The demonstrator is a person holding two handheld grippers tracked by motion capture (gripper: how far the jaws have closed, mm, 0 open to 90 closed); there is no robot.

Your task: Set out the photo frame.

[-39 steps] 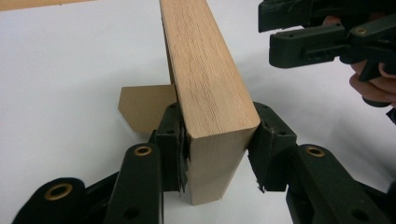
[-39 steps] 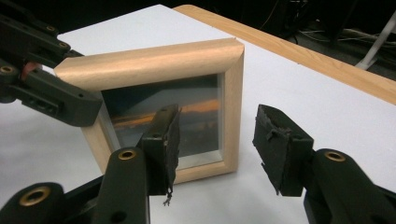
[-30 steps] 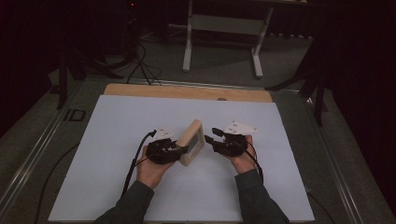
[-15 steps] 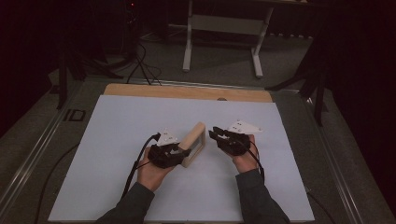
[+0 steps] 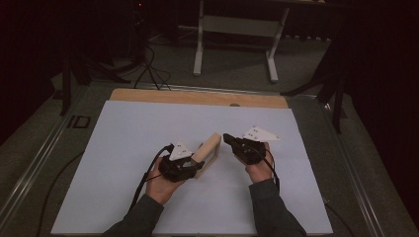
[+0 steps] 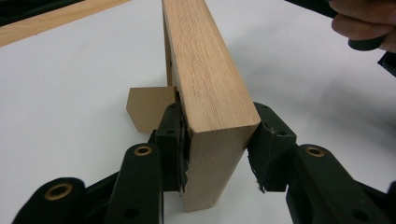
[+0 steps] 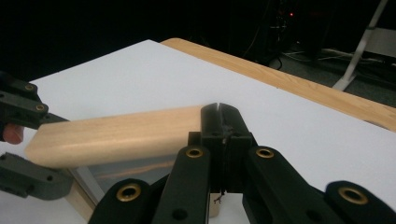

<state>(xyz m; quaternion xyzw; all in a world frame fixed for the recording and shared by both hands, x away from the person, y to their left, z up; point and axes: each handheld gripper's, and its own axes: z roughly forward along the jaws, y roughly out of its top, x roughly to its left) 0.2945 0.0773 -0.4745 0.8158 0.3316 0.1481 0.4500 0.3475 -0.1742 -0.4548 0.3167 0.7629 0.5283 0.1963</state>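
A pale wooden block point(image 5: 210, 150) stands on edge on the white sheet point(image 5: 123, 148), mid-table. My left gripper point(image 5: 190, 165) is shut on its near end; in the left gripper view both pads press the sides of the block point(image 6: 205, 84), with the left gripper point(image 6: 217, 144) low around it. A small tan piece point(image 6: 147, 105) sticks out behind the block, and a grey glossy panel sits under its top bar point(image 7: 116, 135). My right gripper point(image 5: 230, 139) sits at the block's far end. Its jaws have just been closing and now meet, right gripper point(image 7: 222, 121) shut, with nothing seen between them.
The white sheet covers most of the table, with a strip of bare wooden edge point(image 5: 197, 98) at the back. Beyond the table stand white frame legs point(image 5: 200, 49) and cables point(image 5: 148, 69) on a dark floor. Each gripper trails a black cable.
The right gripper's jaws have closed together and its tips have edged slightly toward the block's far end. The left hand and the block have barely shifted.
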